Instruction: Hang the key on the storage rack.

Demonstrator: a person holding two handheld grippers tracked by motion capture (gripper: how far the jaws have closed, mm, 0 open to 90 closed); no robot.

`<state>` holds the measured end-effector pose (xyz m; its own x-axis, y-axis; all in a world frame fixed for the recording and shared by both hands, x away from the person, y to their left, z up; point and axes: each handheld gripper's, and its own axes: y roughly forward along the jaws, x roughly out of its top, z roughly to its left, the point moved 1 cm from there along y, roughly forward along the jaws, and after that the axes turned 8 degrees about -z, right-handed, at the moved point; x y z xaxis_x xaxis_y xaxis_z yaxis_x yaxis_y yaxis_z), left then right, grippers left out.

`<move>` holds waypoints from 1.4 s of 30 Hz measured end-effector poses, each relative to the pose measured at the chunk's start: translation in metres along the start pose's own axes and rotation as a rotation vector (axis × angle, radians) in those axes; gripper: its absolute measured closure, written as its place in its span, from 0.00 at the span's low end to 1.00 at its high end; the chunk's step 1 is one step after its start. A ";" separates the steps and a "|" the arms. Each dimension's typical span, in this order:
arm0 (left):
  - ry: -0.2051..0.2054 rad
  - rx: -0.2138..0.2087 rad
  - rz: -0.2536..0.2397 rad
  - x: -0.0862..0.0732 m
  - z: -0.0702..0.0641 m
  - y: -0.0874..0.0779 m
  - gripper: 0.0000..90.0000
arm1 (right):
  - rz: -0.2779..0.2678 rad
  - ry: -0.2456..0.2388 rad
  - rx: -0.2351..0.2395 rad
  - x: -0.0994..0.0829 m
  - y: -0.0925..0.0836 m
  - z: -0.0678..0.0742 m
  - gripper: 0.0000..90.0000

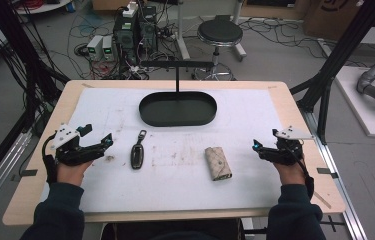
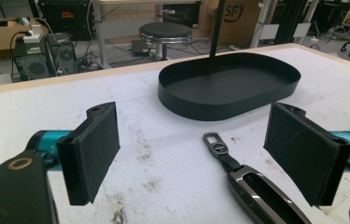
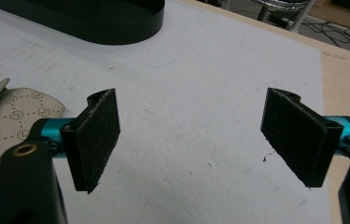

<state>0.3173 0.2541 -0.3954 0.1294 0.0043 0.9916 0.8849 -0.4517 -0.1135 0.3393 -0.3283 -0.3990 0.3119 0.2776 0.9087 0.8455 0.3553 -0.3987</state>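
- Both pairs of jaws stand wide apart with nothing between them: on our left gripper (image 1: 96, 136) and on our right gripper (image 1: 256, 145) alike the pads hold nothing but the bare mat.
- We hold the grippers low at either side of the white mat (image 1: 255, 107), well apart from each other, which leaves the middle free and both things within reach.
- Our left gripper points toward the car key (image 1: 137, 154), which lies flat on the mat just beside it, its dark body toward us and its metal loop (image 1: 141, 134) toward the far side.
- In the left gripper view the key sits low and right of centre, nearer the right pad (image 2: 303, 156) than the left pad (image 2: 93, 149), so we judge a small shift sideways is needed before closing.
- Our right gripper faces the beige key pouch (image 1: 218, 163), which lies flat, near but not touching the jaws; its patterned edge shows at the left in the right gripper view.
- Beyond both things sits the black oval tray (image 1: 178, 119) with an upright post (image 1: 177, 77) rising from its far side and a crossbar on top; it holds nothing, and we take it as the likely place for key and pouch.
- Neither thing is lifted yet, so we judge the work is at its start.
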 end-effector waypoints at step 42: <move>-0.019 0.004 0.392 -0.050 -0.070 0.071 0.28 | 0.000 -0.004 0.027 -0.003 0.000 0.006 0.22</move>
<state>0.3422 0.1600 -0.4482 0.4661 -0.1509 0.8718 0.7687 -0.4188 -0.4835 0.3360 -0.3236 -0.4022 0.3105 0.2811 0.9080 0.8332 0.3794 -0.4024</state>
